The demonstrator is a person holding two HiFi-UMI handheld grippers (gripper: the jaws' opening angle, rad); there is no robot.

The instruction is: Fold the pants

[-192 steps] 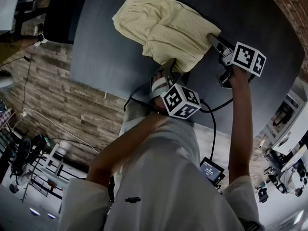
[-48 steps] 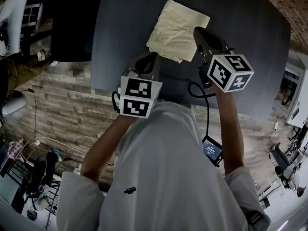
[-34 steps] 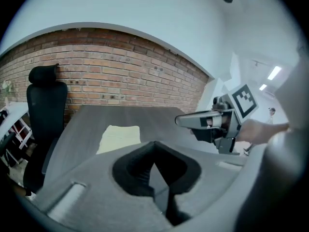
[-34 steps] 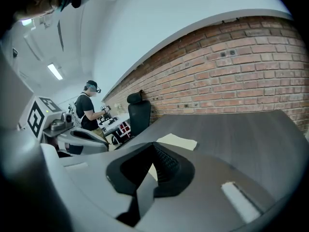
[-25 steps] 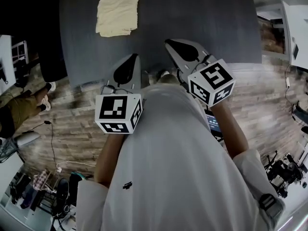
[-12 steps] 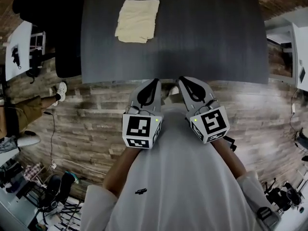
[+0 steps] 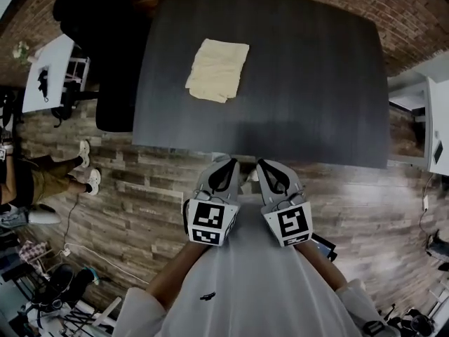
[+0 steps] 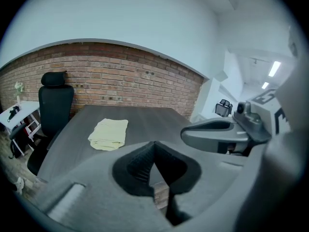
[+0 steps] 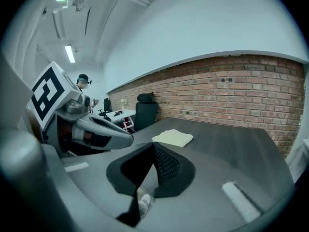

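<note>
Pants (image 7: 217, 69) folded into compact pale-yellow rectangle, flat on dark table (image 7: 316, 83), left of centre, toward far half. Long axis runs away from person, far end leaning slightly right in head view. Left gripper (image 7: 224, 162) and right gripper (image 7: 262, 163) side by side at person's chest, short of table's near edge, over wood floor (image 7: 140, 188), well apart from pants. Both aim toward table, tipped downward. Jaws of each pressed together, nothing between. Forearms bent, tucked close.
</note>
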